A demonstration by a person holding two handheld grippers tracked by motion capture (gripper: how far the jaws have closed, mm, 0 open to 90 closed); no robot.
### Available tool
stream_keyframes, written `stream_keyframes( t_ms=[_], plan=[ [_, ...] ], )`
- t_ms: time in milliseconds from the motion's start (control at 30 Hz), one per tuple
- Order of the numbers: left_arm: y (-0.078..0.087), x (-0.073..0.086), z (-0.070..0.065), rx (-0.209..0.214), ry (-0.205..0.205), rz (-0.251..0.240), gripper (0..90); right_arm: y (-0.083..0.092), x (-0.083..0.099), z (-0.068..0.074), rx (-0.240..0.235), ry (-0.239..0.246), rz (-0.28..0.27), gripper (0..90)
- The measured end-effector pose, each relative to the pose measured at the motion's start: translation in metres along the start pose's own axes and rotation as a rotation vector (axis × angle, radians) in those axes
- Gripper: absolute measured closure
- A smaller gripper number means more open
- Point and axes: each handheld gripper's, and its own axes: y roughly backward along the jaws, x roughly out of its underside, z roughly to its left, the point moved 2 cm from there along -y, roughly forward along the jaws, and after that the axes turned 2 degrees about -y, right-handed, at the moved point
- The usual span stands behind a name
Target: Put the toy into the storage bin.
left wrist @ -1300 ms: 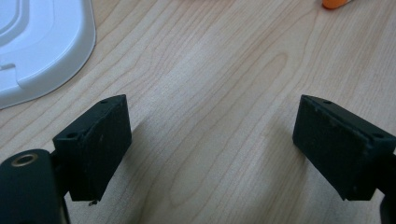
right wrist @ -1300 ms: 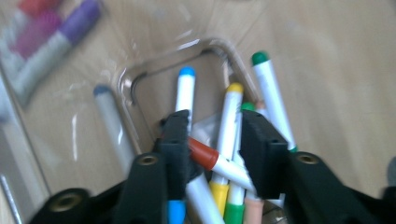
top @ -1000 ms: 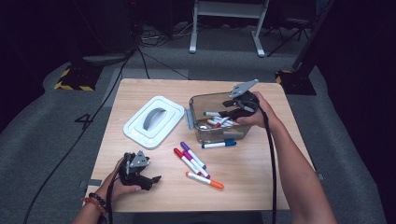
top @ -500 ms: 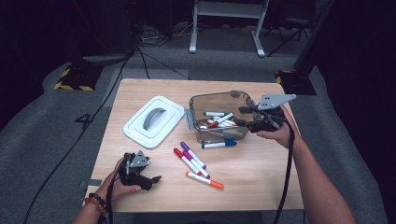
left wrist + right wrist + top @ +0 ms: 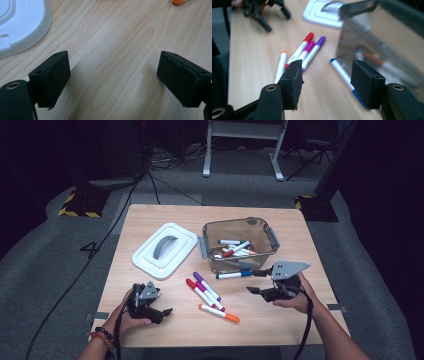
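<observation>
The blue marker [image 5: 234, 275] lies on the table [image 5: 300, 245] just beside the clear box's [image 5: 270, 237] near wall, the next one to go in with the markers already inside. The right gripper [image 5: 256, 281] sits near it, jaws empty and just opening, ready to straddle it. The left gripper [image 5: 167, 312] rests apart near the white lid [image 5: 150, 257], jaws wide and empty, out of the way.

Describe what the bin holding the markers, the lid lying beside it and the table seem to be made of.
Bin: probably clear smoky plastic, glossy; the markers show through its wall. Lid: likely white plastic, smooth, with moulded ridges. Table: pale wood or wood-look laminate, matt; grain lines run across it.
</observation>
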Motion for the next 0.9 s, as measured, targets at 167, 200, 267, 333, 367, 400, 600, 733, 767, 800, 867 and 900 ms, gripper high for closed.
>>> stream_keyframes(
  t_ms=[167,200,267,333,367,400,600,733,767,800,867,900],
  plan=[
    [0.000,0.000,0.000,-0.002,0.003,0.000,12.1,-0.019,0.019,0.024,-0.060,-0.007,0.052,41.6],
    [0.000,0.000,0.000,-0.003,0.003,-0.001,12.1,-0.024,0.023,0.029,-0.074,-0.012,0.063,40.7],
    [0.000,0.000,0.000,-0.004,0.004,-0.001,12.1,-0.033,0.029,0.037,-0.092,-0.005,0.084,38.2],
    [0.000,0.000,0.000,-0.004,0.004,0.000,12.1,-0.040,0.033,0.044,-0.097,0.010,0.098,36.4],
    [0.000,0.000,0.000,-0.004,0.004,0.000,12.1,-0.043,0.034,0.047,-0.114,0.000,0.100,36.3],
    [0.000,0.000,0.000,-0.004,0.004,0.000,12.1,-0.046,0.036,0.049,-0.126,-0.008,0.100,35.9],
    [0.000,0.000,0.000,-0.004,0.004,0.000,12.1,-0.066,0.042,0.061,-0.161,-0.006,0.125,37.0],
    [0.000,0.000,0.000,-0.004,0.004,0.000,12.1,-0.077,0.044,0.065,-0.165,0.005,0.152,45.4],
    [0.000,0.000,0.000,-0.004,0.004,-0.001,12.1,-0.079,0.044,0.066,-0.170,0.001,0.156,47.9],
    [0.000,0.000,0.000,-0.003,0.004,0.000,12.1,-0.082,0.044,0.066,-0.175,-0.002,0.167,50.7],
    [0.000,0.000,0.000,-0.004,0.004,0.000,12.1,-0.087,0.045,0.067,-0.174,0.000,0.186,57.7],
    [0.000,0.000,0.000,-0.004,0.004,0.000,12.1,-0.089,0.046,0.068,-0.180,0.003,0.199,62.2]
  ],
)
